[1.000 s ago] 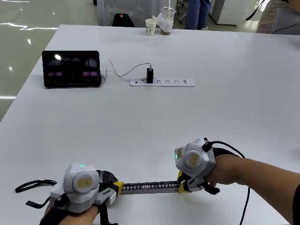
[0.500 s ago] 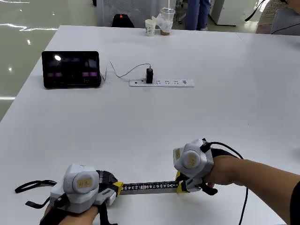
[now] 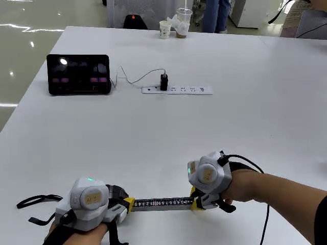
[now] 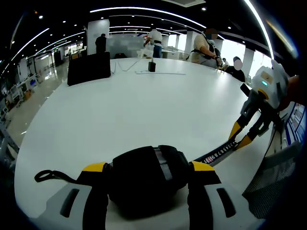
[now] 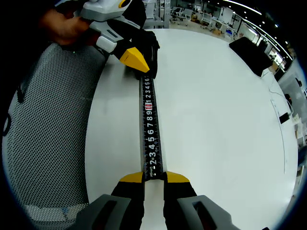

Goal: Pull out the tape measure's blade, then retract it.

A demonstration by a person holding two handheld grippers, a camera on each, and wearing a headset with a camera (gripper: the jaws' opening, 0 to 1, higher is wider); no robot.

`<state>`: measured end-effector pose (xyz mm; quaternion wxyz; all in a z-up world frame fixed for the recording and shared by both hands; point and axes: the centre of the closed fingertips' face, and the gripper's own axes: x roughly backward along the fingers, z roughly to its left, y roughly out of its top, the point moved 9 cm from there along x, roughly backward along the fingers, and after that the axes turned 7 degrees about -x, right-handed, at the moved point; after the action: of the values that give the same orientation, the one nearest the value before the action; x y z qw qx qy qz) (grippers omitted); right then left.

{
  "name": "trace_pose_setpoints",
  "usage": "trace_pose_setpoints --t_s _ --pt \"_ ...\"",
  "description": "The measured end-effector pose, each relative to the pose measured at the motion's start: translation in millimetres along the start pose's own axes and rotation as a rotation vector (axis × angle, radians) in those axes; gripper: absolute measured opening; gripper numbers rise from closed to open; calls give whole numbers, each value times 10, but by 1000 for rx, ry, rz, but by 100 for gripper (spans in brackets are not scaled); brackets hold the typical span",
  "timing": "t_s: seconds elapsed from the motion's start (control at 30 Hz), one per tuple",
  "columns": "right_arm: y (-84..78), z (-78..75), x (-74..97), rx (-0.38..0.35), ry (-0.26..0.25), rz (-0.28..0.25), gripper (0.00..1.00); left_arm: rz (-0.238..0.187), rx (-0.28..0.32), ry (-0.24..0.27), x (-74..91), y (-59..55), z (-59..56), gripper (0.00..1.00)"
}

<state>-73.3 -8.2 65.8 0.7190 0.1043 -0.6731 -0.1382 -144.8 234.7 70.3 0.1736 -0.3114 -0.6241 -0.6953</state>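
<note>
My left gripper [image 3: 122, 205] is clamped on the tape measure's black case [image 4: 144, 175], which sits on the white table [image 3: 204, 132] near its front edge. My left gripper view shows the yellow-tipped fingers [image 4: 93, 167] pressed against both sides of the case, and the wrist strap [image 4: 48, 175] trailing off to one side. My right gripper [image 5: 154, 178] pinches the end of the blade [image 5: 149, 124], which lies drawn out flat along the table between the two grippers. My right gripper view makes the printed numbers readable, running from my fingers toward the case, with a grey mesh surface [image 5: 43, 124] beside the table edge. The head view takes in a dark tablet [image 3: 78, 74], a power strip [image 3: 176, 90] with a plug in it, and paper cups [image 3: 171, 28] at the far edge.
</note>
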Motion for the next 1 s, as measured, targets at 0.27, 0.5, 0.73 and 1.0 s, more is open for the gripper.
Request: trace_pose_setpoints --t_s 0.27,0.5,0.73,1.0 --pt "38 8 -16 4 5 8 11 -1 0 0 -1 -1 1 63" --pt "56 24 -20 0 11 1 11 -2 -3 -1 6 -4 -3 63" --pt "68 34 -28 -5 7 -3 11 -3 -2 -1 5 -8 -3 63" --pt "97 39 -40 -3 9 -6 11 -4 -3 -1 5 -9 1 63"
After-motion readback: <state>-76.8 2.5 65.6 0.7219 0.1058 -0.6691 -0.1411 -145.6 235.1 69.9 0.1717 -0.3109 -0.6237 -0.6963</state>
